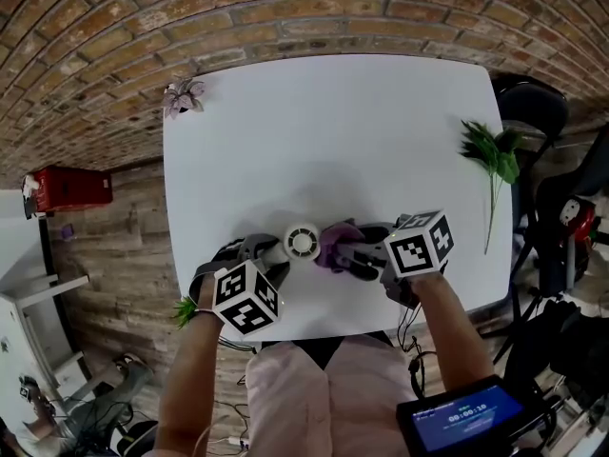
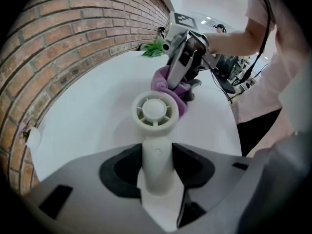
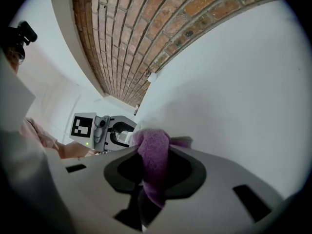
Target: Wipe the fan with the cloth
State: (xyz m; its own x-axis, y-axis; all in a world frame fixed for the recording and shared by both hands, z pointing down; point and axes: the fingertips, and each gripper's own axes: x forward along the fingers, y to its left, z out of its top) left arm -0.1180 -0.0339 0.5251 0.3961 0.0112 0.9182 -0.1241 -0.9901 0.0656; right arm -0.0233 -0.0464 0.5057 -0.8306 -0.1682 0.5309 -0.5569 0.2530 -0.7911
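A small white hand fan is held over the near part of the white table. My left gripper is shut on its handle, and its round grille faces the left gripper view. A purple cloth is pinched in my right gripper, which is shut on it. The cloth presses against the far side of the fan head. In the right gripper view the cloth hangs between the jaws and hides most of the fan behind it.
A green plant sprig lies at the table's right edge and a small pink flower at its far left corner. A brick wall runs behind the table. Black chairs stand to the right.
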